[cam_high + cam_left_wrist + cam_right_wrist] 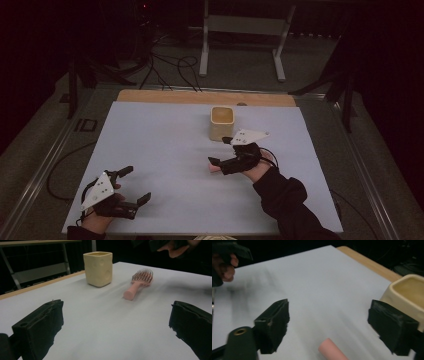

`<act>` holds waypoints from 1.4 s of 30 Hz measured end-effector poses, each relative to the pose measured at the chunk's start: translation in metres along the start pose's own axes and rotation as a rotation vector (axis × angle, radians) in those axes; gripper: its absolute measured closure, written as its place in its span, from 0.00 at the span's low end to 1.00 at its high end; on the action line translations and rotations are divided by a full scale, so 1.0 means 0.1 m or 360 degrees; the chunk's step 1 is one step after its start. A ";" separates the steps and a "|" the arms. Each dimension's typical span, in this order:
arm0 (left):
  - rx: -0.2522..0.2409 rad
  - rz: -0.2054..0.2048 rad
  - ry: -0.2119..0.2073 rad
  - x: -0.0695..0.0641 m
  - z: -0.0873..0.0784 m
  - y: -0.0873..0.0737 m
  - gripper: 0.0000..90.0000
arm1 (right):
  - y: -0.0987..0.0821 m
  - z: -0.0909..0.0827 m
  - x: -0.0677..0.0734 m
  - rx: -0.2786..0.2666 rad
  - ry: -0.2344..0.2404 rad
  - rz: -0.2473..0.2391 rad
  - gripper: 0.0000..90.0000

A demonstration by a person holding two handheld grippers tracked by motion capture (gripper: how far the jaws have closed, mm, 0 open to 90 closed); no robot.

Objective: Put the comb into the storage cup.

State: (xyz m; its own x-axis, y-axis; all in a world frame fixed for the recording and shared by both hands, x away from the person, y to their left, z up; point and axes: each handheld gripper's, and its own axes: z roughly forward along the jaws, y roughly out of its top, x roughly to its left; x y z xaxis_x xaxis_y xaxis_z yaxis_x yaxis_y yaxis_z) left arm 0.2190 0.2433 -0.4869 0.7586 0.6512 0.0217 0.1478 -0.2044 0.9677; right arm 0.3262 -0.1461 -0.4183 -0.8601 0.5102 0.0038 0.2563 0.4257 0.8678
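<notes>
**Cup, hairbrush and two grippers on the white table**

While your left gripper (134,185) rests near the table's front left corner, its jaws stand wide apart with nothing between them; the left gripper view shows bare white table (100,322) between the two black pads.

Container: one cream square cup (222,122), upright, near the far edge of the table. Its inside looks empty as far as the high view and the right gripper view (407,293) show.

Item: one pink hairbrush (138,283), lying flat just beside the cup, bristles up, handle end pointing away from the cup.

Your right gripper (220,150) hangs over the brush, jaws spread wide. The pink handle end (332,350) lies between them, low in the right gripper view; neither pad touches it. One jaw sits close beside the cup's wall.
</notes>
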 end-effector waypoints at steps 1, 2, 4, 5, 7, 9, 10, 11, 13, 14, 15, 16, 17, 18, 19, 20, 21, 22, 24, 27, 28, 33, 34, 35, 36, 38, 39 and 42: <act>-0.0003 -0.0005 0.0000 0.00 0.00 0.00 0.00 | -0.03 0.07 -0.01 0.0029 -0.0002 0.0005 0.23; -0.0004 -0.0006 0.0000 0.00 0.00 0.00 0.00 | -0.03 0.07 -0.01 0.0029 -0.0002 0.0005 0.23; -0.0004 -0.0006 -0.0001 0.00 0.00 0.00 0.00 | -0.07 0.15 -0.04 0.0050 0.0001 0.0019 0.29; -0.0003 -0.0006 -0.0002 0.00 0.00 0.00 0.00 | -0.08 0.17 -0.04 0.0063 0.0005 0.0029 0.31; -0.0002 -0.0005 -0.0001 0.00 0.00 0.00 0.00 | -0.09 0.20 -0.05 0.0070 0.0006 0.0027 0.32; -0.0001 -0.0005 -0.0004 0.00 0.00 0.00 0.00 | -0.13 0.29 -0.07 0.0129 0.0005 0.0052 0.34; -0.0001 -0.0005 -0.0004 0.00 0.00 0.00 0.00 | -0.14 0.32 -0.08 0.0152 0.0004 0.0059 0.35; -0.0002 -0.0006 -0.0005 0.00 0.00 0.00 0.00 | -0.14 0.32 -0.08 0.0152 0.0004 0.0059 0.35; -0.0001 -0.0006 -0.0005 0.00 0.00 -0.01 0.00 | -0.18 0.38 -0.09 0.0191 -0.0014 0.0064 0.37; -0.0001 -0.0007 -0.0006 0.00 0.00 -0.01 0.00 | -0.21 0.42 -0.10 0.0226 -0.0031 0.0075 0.40; 0.0000 -0.0007 -0.0008 0.01 0.00 -0.01 0.00 | -0.21 0.42 -0.10 0.0226 -0.0031 0.0075 0.40; 0.0000 -0.0007 -0.0008 0.01 0.00 -0.01 0.00 | -0.23 0.45 -0.11 0.0242 -0.0033 0.0081 0.41; -0.0001 -0.0010 -0.0009 0.01 0.00 -0.01 0.00 | -0.25 0.49 -0.12 0.0261 -0.0058 0.0091 0.45; -0.0001 -0.0011 -0.0009 0.01 0.00 -0.01 0.00 | -0.25 0.49 -0.12 0.0261 -0.0058 0.0091 0.45; 0.0000 -0.0010 -0.0010 0.01 0.00 -0.01 0.00 | -0.26 0.51 -0.13 0.0270 -0.0063 0.0093 0.47; -0.0001 -0.0013 -0.0011 0.01 0.00 -0.01 0.00 | -0.27 0.52 -0.14 0.0274 -0.0074 0.0102 0.49; -0.0001 -0.0014 -0.0012 0.01 0.00 -0.01 0.00 | -0.29 0.55 -0.15 0.0289 -0.0083 0.0115 0.53; 0.0001 -0.0015 -0.0012 0.01 0.00 -0.01 0.00 | -0.29 0.55 -0.15 0.0289 -0.0083 0.0115 0.53; -0.0001 -0.0019 -0.0016 0.01 0.01 -0.01 0.00 | -0.30 0.60 -0.16 0.0319 -0.0107 0.0119 0.60; 0.0001 -0.0021 -0.0018 0.01 0.01 -0.01 0.00 | -0.31 0.64 -0.16 0.0343 -0.0128 0.0124 0.69; 0.0003 -0.0020 -0.0018 0.01 0.01 -0.01 0.00 | -0.31 0.64 -0.16 0.0343 -0.0128 0.0124 0.69; 0.0002 -0.0025 -0.0019 0.02 0.01 -0.02 0.00 | -0.33 0.70 -0.19 0.0384 -0.0165 0.0132 0.83; 0.0002 -0.0028 -0.0021 0.01 0.01 -0.02 0.00 | -0.33 0.71 -0.19 0.0399 -0.0179 0.0137 0.86; 0.0005 -0.0025 -0.0021 0.01 0.01 -0.02 0.00 | -0.33 0.72 -0.19 0.0410 -0.0194 0.0139 0.90; 0.0006 -0.0025 -0.0022 0.01 0.01 -0.02 0.00 | -0.34 0.73 -0.20 0.0421 -0.0194 0.0147 0.93; 0.0005 -0.0025 -0.0023 0.02 0.01 -0.02 0.00 | -0.34 0.76 -0.21 0.0446 -0.0194 0.0160 0.98; 0.0005 -0.0024 -0.0023 0.02 0.01 -0.02 0.00 | -0.34 0.77 -0.20 0.0461 -0.0191 0.0164 0.99; 0.0003 -0.0028 -0.0024 0.02 0.01 -0.02 0.00 | -0.35 0.81 -0.19 0.0501 -0.0181 0.0158 1.00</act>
State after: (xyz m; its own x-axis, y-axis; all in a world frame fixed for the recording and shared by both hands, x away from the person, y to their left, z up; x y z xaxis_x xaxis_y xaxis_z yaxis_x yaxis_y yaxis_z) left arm 0.2206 0.2439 -0.4890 0.7655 0.6434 0.0006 0.1625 -0.1942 0.9674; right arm 0.3691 -0.1104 -0.4892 -0.7741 0.6330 0.0100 0.4752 0.5705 0.6699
